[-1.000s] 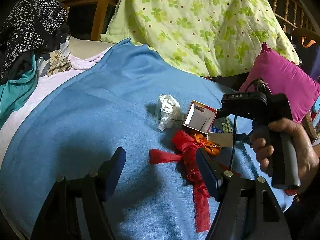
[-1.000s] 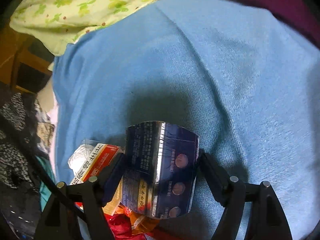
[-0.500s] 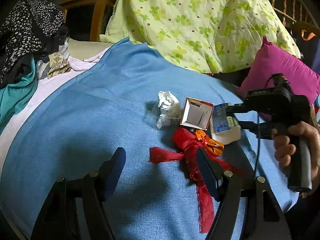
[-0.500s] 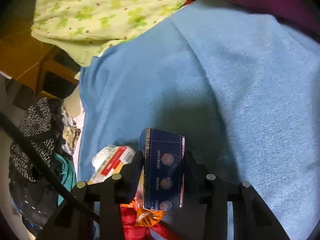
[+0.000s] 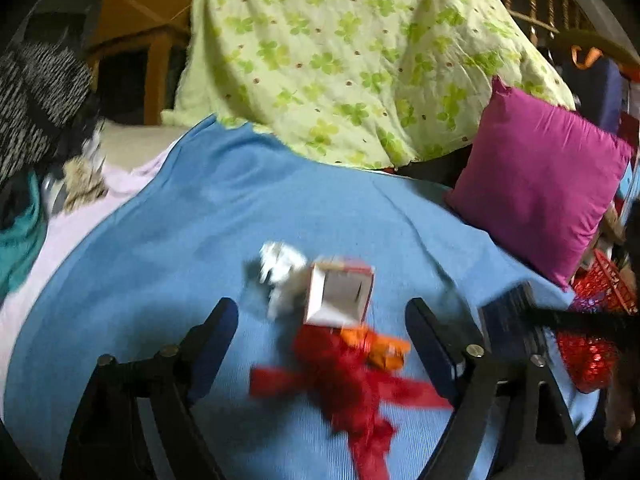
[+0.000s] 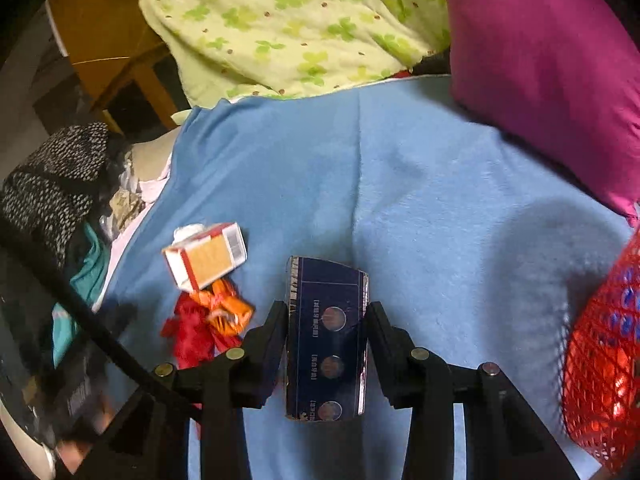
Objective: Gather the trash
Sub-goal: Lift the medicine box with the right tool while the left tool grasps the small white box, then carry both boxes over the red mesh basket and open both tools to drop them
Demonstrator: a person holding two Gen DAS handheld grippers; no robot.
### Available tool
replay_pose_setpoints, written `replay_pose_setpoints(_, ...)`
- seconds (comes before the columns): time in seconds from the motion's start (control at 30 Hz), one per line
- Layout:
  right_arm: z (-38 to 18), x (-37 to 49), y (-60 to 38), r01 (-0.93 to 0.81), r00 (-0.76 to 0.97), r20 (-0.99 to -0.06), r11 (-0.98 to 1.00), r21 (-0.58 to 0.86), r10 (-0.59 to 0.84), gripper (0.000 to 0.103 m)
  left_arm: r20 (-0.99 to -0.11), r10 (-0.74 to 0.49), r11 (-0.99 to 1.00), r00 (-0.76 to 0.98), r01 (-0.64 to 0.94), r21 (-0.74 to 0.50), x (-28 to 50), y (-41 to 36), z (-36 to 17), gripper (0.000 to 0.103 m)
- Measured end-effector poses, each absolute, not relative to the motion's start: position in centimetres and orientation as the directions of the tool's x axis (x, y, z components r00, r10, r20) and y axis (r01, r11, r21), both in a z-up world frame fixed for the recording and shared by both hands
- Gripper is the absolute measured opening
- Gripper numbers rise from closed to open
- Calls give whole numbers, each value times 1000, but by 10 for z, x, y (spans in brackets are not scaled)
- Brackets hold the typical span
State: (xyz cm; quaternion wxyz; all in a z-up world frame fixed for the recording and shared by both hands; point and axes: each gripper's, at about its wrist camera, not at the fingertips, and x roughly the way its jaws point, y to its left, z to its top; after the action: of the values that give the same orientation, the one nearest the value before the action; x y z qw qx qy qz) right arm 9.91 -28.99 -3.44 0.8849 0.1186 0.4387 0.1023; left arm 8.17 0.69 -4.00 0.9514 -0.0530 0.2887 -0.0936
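My right gripper [image 6: 326,320] is shut on a dark blue flat pack [image 6: 326,344] with three round cells, held above the blue blanket [image 6: 420,220]. A white-and-red small box [image 5: 340,296] lies on the blanket with crumpled white paper [image 5: 280,268] behind it. An orange wrapper [image 5: 380,348] and a red ribbon [image 5: 352,384] lie in front of it. My left gripper [image 5: 320,308] hovers over this pile with its jaws opening; the pads touch nothing. In the left wrist view the blue pack [image 5: 504,320] shows blurred at the right.
A red mesh basket [image 6: 600,360] sits at the blanket's right edge. A magenta pillow [image 5: 540,184] and a green clover quilt [image 5: 340,60] lie behind. Dark clothes [image 5: 36,92] are heaped on the left, beside wooden furniture [image 5: 156,72].
My right gripper closed on the blue pack and carried it up and right, off the pile toward the red basket. My left gripper's jaws widened and it moved in over the pile.
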Motion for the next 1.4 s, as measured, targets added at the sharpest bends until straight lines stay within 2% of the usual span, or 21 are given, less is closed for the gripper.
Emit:
replay_pose_setpoints(0.2,-49,105,-291,-103,597,-740,944,313,311,43,-607,-175,984,775,152,-90,127,-20,-51,88)
replay_pose_setpoints(0.47,-46,96,-289,-155,615,-721,946,286,319,43,-633,-185,983,752,140,-121,147,-26,-61,87)
replay_pose_setpoints(0.5,-45,95,-289,-160,620,-717,946,282,319,43,-631,-188,982,753,144,-121,147,-27,-60,81)
replay_pose_setpoints(0.53,-44,94,-289,-163,626,-713,947,277,317,43,-632,-189,982,752,148,-118,148,-28,-60,68)
replay_pose_setpoints(0.57,-43,92,-290,-164,634,-707,947,274,315,43,-637,-191,981,747,155,-113,149,-31,-60,61)
replay_pose_setpoints(0.6,-41,91,-291,-166,642,-699,947,274,315,43,-641,-196,980,742,163,-111,149,-32,-60,49)
replay_pose_setpoints(0.93,-24,78,-299,-181,717,-631,953,242,296,43,-565,-236,970,791,225,-90,103,-38,-24,48)
replay_pose_setpoints(1.13,-2,58,-302,-208,793,-535,955,210,290,43,-478,-256,966,840,239,-97,57,-18,30,48)
replay_pose_setpoints(1.4,26,20,-305,-238,863,-410,953,189,297,43,-396,-246,969,885,236,-74,5,1,67,48)
